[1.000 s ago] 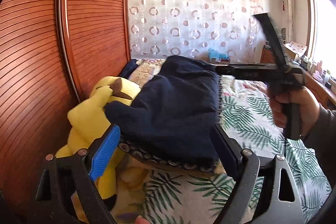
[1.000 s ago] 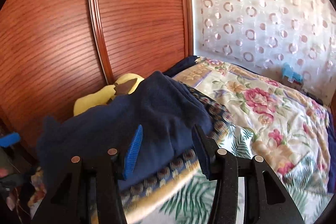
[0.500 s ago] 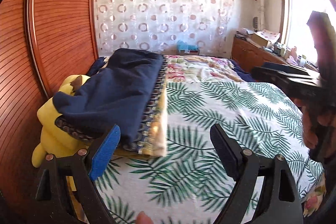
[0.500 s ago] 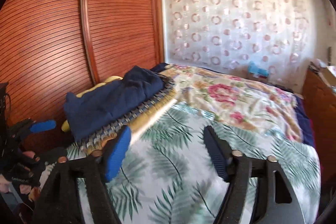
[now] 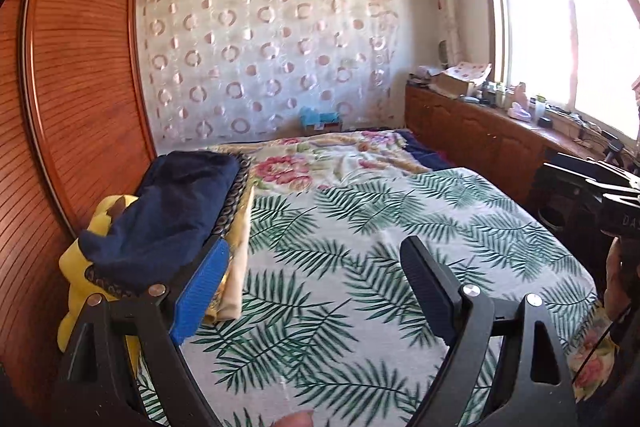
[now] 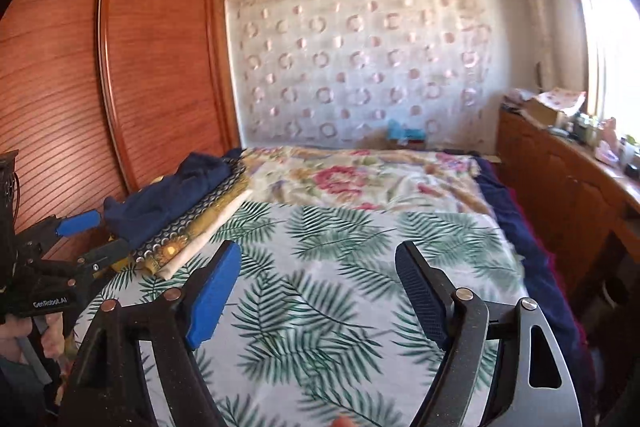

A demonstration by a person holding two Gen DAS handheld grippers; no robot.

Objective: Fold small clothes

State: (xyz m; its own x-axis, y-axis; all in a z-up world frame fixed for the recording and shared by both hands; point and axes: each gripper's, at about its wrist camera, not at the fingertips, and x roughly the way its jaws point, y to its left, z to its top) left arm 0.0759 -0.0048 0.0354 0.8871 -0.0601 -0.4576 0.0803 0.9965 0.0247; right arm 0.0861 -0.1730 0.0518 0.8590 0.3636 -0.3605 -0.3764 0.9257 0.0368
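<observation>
Folded navy garment (image 5: 176, 211) resting atop the stack of folded cloths (image 6: 192, 231) at the bed's (image 5: 360, 267) left edge, beside the wardrobe (image 5: 80, 87); left gripper (image 5: 316, 287) and right gripper (image 6: 320, 291) both spread wide, empty, above the palm-leaf sheet; this fold apparently complete; next move probably calls for fetching another garment, none visible here.

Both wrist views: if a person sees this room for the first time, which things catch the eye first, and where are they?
The bed cover with green palm leaves fills the middle of both views. On its left edge, by the wooden wardrobe, lies a stack of folded clothes with a navy garment on top, beside a yellow plush toy. The left gripper and the right gripper hang open above the cover, holding nothing.
</observation>
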